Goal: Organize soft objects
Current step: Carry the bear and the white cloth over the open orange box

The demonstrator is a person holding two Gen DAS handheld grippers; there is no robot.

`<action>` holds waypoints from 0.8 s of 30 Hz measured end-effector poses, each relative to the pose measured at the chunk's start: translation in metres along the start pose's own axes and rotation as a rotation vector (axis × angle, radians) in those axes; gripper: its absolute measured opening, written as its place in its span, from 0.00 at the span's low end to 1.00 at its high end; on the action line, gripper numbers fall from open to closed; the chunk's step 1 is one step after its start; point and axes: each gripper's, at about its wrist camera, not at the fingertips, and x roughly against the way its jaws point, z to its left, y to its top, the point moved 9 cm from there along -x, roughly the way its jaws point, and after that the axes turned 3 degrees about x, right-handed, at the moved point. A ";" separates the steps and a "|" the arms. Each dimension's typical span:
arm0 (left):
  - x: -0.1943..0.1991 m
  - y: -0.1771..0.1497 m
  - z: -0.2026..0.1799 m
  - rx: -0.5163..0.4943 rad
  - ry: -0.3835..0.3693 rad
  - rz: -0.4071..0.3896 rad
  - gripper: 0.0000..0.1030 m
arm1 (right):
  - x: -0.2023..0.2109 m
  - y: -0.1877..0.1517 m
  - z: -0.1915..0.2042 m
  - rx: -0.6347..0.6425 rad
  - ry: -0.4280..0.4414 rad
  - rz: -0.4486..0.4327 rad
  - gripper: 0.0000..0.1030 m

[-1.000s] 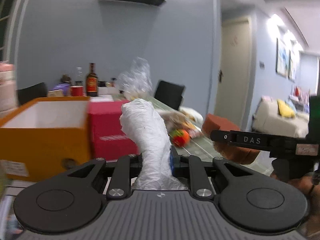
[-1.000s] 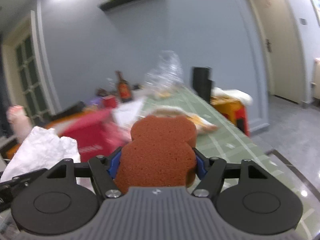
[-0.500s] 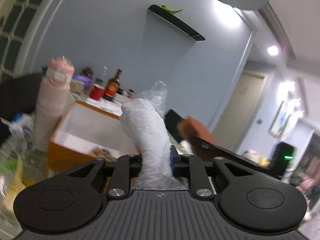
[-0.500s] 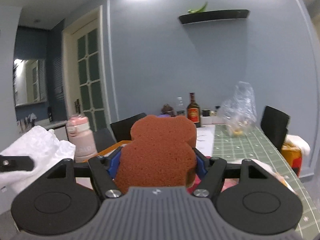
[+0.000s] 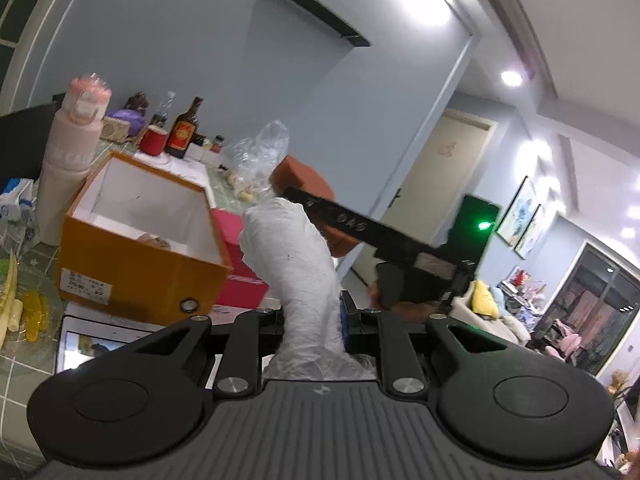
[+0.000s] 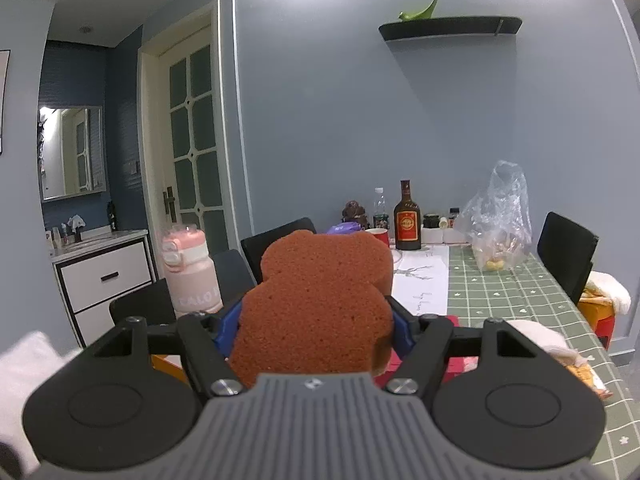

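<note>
- While both tools are raised above the table [image 6: 516,300], the left gripper [image 5: 310,316] is clamped on a white crumpled cloth [image 5: 296,268], which stands up between its jaws and bends toward 11 o'clock.
- Held in the right gripper [image 6: 316,328], a brown bear-shaped sponge [image 6: 320,300] fills the gap between the blue pads, ears pointing to 12 o'clock; the jaws press both its sides.
- Seen from the left wrist view, the right gripper [image 5: 320,204] reaches in from 3 o'clock, its dark finger crossing the sponge [image 5: 304,184] just past the cloth's top.
- At 9 o'clock of the cloth sits an open orange box [image 5: 136,240] with a white lining, something small lying inside it; a pink box [image 5: 240,268] touches its right wall.
- A pink bottle [image 5: 68,156] stands at 10 o'clock, beside the orange box.
- Farther back at 11 o'clock are a brown bottle [image 5: 184,130] and a red cup [image 5: 154,140]; a clear plastic bag [image 6: 500,216] stands at 1 o'clock in the right wrist view.
</note>
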 end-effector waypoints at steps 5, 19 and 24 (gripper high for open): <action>0.016 0.003 -0.029 -0.068 0.056 -0.020 0.21 | 0.015 0.007 0.005 0.014 0.016 -0.004 0.68; 0.001 0.089 -0.006 -0.181 0.357 -0.127 0.21 | -0.048 0.017 0.019 0.008 0.118 0.039 0.68; -0.065 0.125 0.068 -0.175 0.340 -0.075 0.21 | -0.097 0.002 0.021 -0.046 0.152 0.099 0.68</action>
